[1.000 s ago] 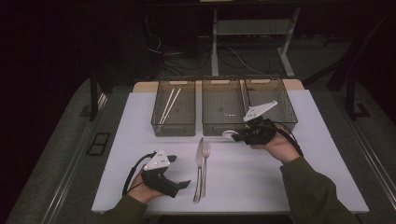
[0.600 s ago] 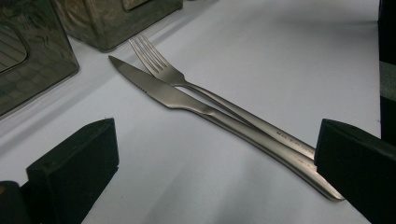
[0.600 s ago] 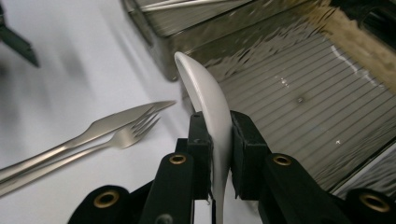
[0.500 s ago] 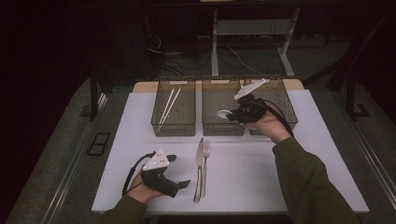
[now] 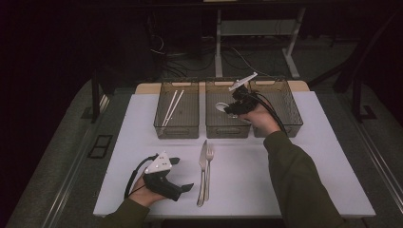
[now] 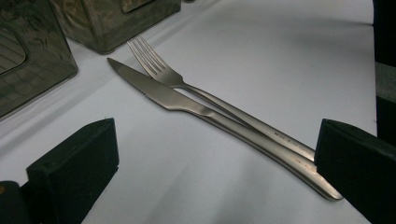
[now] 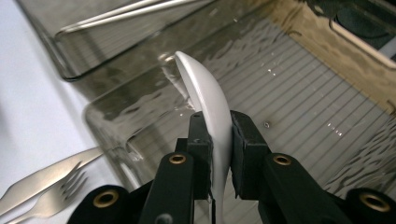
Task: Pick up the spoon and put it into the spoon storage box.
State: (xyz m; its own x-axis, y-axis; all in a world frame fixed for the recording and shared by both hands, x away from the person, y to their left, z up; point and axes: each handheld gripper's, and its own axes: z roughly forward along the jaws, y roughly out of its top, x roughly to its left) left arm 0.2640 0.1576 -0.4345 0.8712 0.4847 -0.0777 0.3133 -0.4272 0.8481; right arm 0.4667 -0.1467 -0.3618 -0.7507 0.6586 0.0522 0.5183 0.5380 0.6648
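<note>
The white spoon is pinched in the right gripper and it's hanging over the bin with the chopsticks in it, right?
Not quite. The right gripper does pinch the white spoon, but it hangs over the middle bin, not the left bin that holds the chopsticks. The high view shows this.

knife [image 5: 202,172] left of fork [image 5: 209,167], bins [image 5: 178,129] behind
</note>
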